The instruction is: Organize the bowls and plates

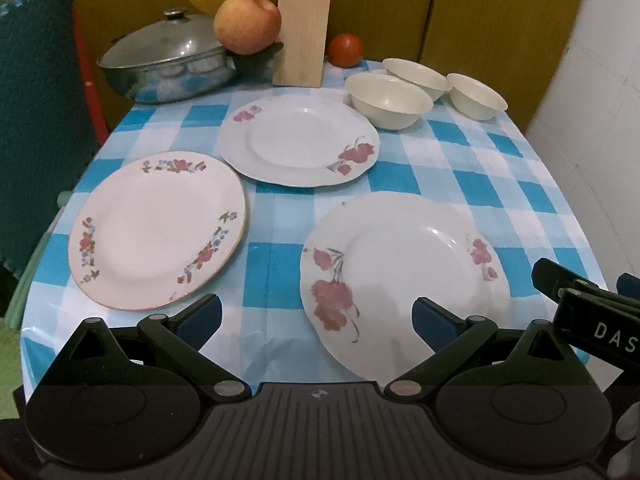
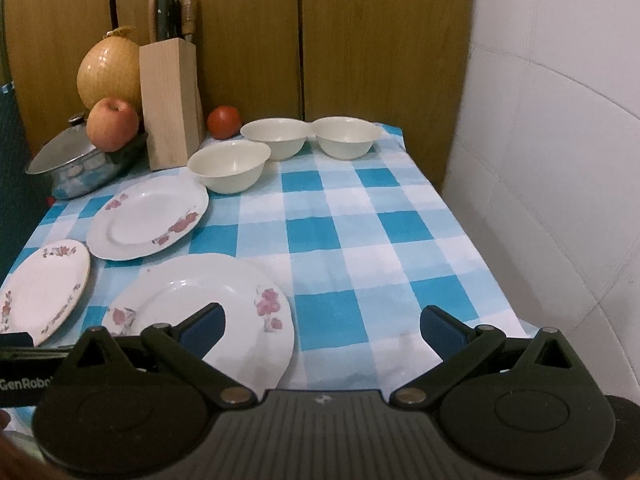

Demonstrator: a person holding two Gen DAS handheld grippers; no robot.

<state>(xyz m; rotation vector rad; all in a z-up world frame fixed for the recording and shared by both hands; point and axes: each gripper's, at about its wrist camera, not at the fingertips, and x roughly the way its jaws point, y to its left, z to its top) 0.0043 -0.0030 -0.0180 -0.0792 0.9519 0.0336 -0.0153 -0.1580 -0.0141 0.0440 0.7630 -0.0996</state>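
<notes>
Plates (image 1: 404, 280) lie singly on the checked cloth (image 1: 460, 168) ahead of both wide-open, empty tongs (image 1: 316, 320), bowls (image 2: 228, 164) beyond

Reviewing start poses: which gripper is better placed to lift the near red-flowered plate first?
Probably left: the left gripper is open with the plate almost straight ahead; the right gripper faces mostly bare cloth.

three plates (image 1: 298, 140) front-left on table (image 2: 360, 240) | three bowls (image 1: 390, 100) behind, right | pot (image 1: 168, 64) back-left
</notes>
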